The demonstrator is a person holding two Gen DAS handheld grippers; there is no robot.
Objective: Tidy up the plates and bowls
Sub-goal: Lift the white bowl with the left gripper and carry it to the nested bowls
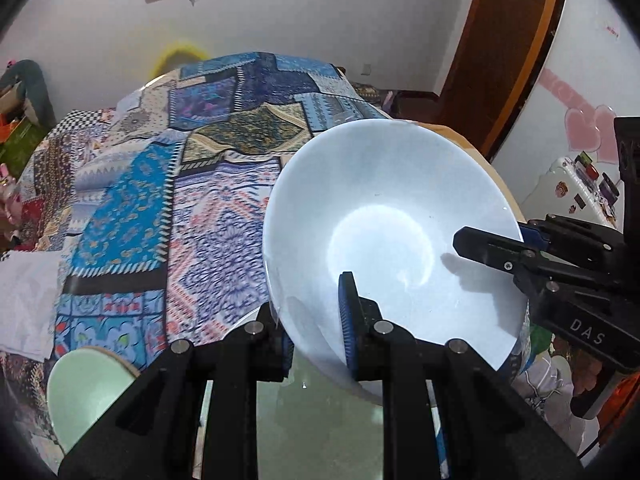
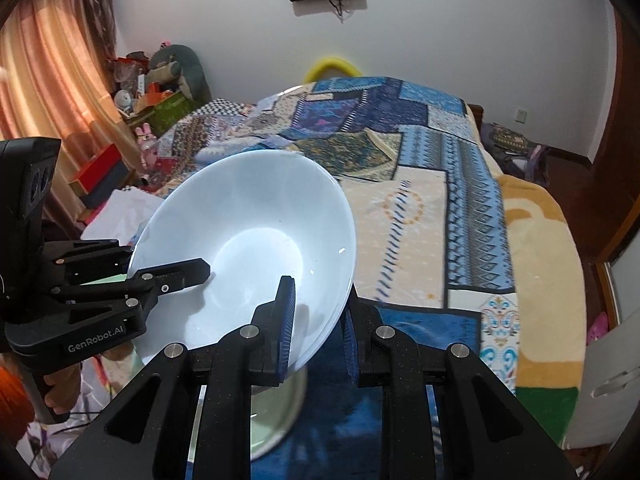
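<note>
White bowl (image 1: 392, 216) is pinched at opposite rims by left gripper (image 1: 316, 320) and right gripper (image 2: 316, 320) — mid-carry, probably; lowering onto the pale green dish (image 1: 86, 388) is likely needed next.

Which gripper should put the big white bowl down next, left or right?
Probably left. Both the left gripper and the right gripper have jaws clamped on the white bowl's rim, but the green bowl sits nearer the left one.
</note>
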